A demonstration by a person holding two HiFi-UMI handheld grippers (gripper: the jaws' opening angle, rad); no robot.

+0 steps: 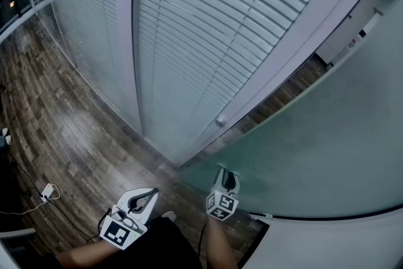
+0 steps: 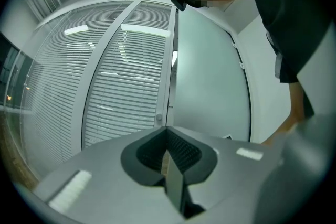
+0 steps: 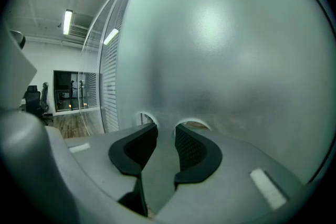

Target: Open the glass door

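Left side first: the left gripper point(image 1: 146, 197) hangs low over the wood floor point(image 1: 56, 129), jaws pressed together with nothing between them. It isn't touching anything, so it's just along for the ride.

Next over is the glass wall with the slatted blinds point(image 1: 208, 28) behind it, then the pale door frame point(image 1: 264, 79) running diagonally, with a small round knob point(image 1: 219, 121) on it.

The action is at the right gripper point(image 1: 225, 181). Its 2 jaws stand apart and the free edge of the glass door point(image 1: 315, 135) fills the gap between them. I'd call that clamped on the pane, low down near its bottom corner.

Step-wise, I think this is mid-swing. The door stands clear of the frame and a wedge of floor shows between the 2, so it's already partly open. My guess is the next move is to carry that edge further round on the door's arc. The grip should stay square to the pane, since smooth glass could slip out of a twisted pinch.

The door itself is 1 big frosted, greenish sheet. It's cloudy rather than see-through, with a soft sheen and no handle in sight from here.
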